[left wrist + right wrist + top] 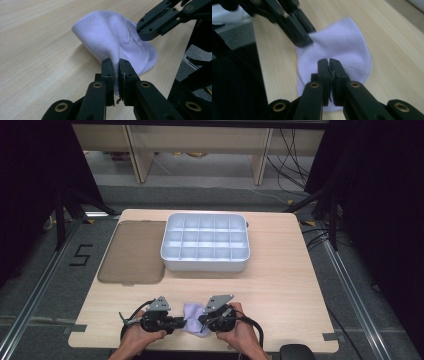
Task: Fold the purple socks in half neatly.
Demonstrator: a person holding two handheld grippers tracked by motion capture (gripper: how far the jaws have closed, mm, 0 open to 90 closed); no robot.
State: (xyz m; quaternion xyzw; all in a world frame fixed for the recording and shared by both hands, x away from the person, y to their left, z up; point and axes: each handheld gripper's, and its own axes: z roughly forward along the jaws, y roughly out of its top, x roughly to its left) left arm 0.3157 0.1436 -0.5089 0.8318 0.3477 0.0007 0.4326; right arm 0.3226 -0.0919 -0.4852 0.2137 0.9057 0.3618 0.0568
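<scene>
on the pale wooden table point(280, 285) both hand-held grippers, left point(114, 65) and right point(328, 64), pinch a soft lilac cloth point(112, 40), bunched between them.

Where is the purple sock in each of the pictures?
High view: the purple sock lies near the bottom middle, on the table's near edge, between the left gripper and the right gripper.
Left gripper view: the sock is in the upper middle, pinched in the jaws at the bottom.
Right gripper view: the sock is in the middle, gripped by the jaws.
Shared landmark: the light wooden table.
</scene>
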